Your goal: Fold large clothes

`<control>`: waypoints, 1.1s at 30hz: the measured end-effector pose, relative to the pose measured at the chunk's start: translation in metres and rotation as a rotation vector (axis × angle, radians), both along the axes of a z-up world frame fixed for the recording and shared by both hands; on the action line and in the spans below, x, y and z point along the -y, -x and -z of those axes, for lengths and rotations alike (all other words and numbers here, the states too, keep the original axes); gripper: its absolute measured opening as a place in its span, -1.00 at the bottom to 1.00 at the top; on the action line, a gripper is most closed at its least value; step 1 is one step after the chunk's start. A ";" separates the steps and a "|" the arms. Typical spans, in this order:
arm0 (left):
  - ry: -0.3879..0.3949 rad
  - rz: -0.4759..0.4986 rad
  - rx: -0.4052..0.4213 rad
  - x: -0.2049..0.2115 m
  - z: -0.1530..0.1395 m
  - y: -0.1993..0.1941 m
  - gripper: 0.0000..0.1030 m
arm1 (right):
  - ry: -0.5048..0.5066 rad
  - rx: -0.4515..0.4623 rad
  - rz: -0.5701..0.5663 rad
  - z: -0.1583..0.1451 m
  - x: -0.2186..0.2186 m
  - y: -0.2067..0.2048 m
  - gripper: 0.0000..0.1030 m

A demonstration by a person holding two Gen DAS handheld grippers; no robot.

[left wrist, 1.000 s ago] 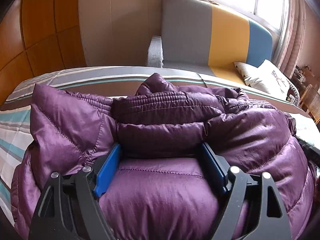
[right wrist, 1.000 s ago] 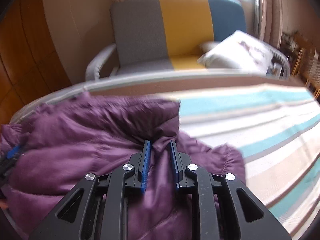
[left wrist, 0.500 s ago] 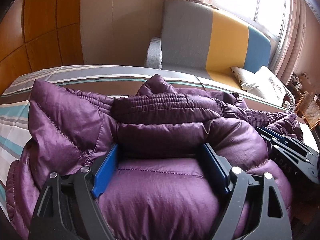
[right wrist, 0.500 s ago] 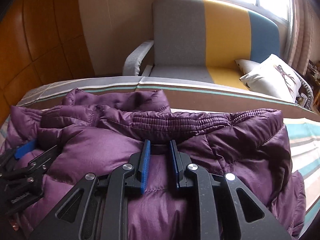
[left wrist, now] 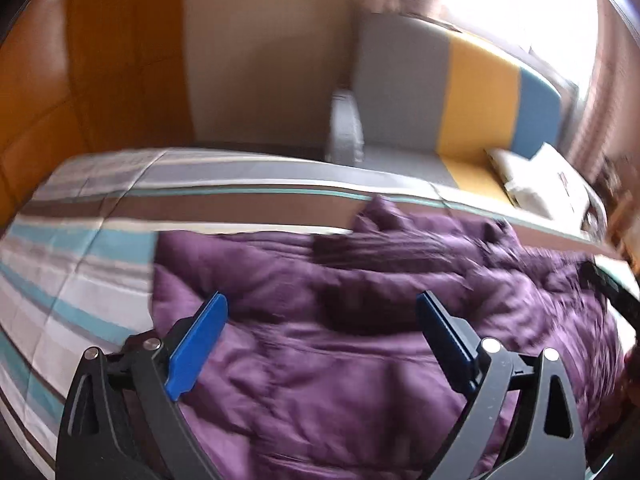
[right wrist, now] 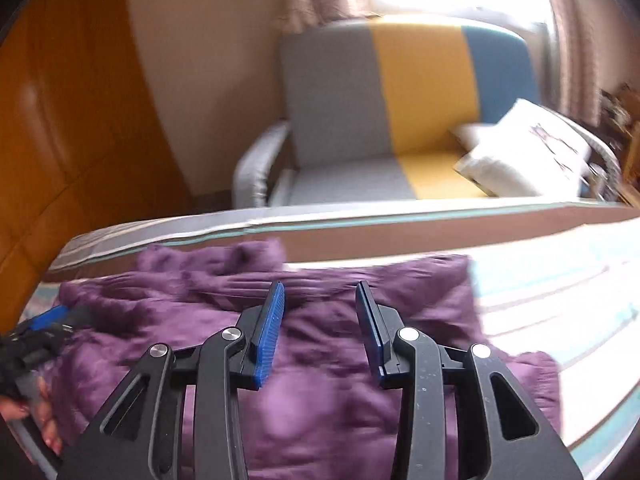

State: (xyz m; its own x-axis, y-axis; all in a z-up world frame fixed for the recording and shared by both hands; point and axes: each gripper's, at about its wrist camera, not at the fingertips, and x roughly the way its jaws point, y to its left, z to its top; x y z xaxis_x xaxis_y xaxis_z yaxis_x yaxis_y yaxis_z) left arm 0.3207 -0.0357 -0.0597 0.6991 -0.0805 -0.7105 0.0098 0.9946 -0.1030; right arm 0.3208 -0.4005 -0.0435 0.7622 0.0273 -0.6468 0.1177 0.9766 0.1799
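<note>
now left gripper (left wrist: pixel 320 320) hangs above the purple puffer jacket (left wrist: pixel 360 360), jaws spread wide, nothing between them. right gripper (right wrist: pixel 320 312) likewise parted and empty above the same bundle. jacket lies bunched on the striped bedsheet (left wrist: pixel 80 264), near the bed's far edge. judgement: both let go so the fold can settle. frames blurred.

Glossy quilted purple jacket (left wrist: pixel 360 360) cloth
</note>
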 end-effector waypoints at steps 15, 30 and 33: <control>0.065 -0.086 -0.085 -0.026 0.045 -0.015 0.96 | 0.063 -0.108 0.078 0.047 0.003 -0.010 -0.28; 0.037 -0.118 -0.002 -0.069 0.042 0.090 0.97 | 0.068 -0.104 0.078 0.045 0.003 -0.006 -0.27; 0.067 -0.106 -0.030 -0.073 0.046 0.088 0.97 | 0.087 -0.134 0.068 0.042 0.001 -0.009 -0.26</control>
State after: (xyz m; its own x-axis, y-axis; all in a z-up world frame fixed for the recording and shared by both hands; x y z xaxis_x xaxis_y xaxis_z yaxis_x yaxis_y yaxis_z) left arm 0.2329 0.0374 -0.1058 0.6844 -0.0553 -0.7270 -0.0994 0.9807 -0.1682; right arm 0.3299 -0.4015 -0.0860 0.6670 -0.0825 -0.7405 0.2017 0.9767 0.0729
